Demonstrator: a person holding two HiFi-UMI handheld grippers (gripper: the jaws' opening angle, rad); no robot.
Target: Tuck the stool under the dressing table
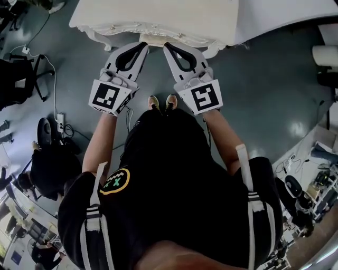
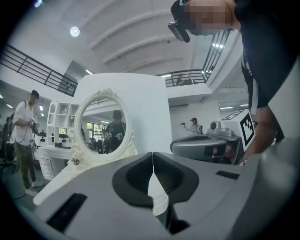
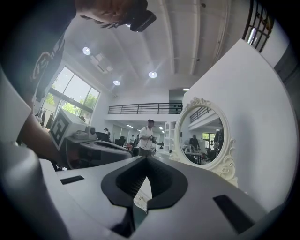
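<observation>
**Both claws shut and empty, facing the dressing table**

I saw the left claw (image 1: 142, 47) and the right claw (image 1: 169, 47) held level and side by side, ahead of the person's shoes (image 1: 161, 101). Both pointed at the white dressing table (image 1: 158, 16). Each claw's jaws were pressed together with nothing between them. A cream sliver that looked like the stool (image 1: 160, 39) sat under the table's front edge, between its carved legs. In both claw views an oval mirror (image 2: 101, 126) in an ornate white frame stood on the counter (image 2: 54, 180).
</observation>
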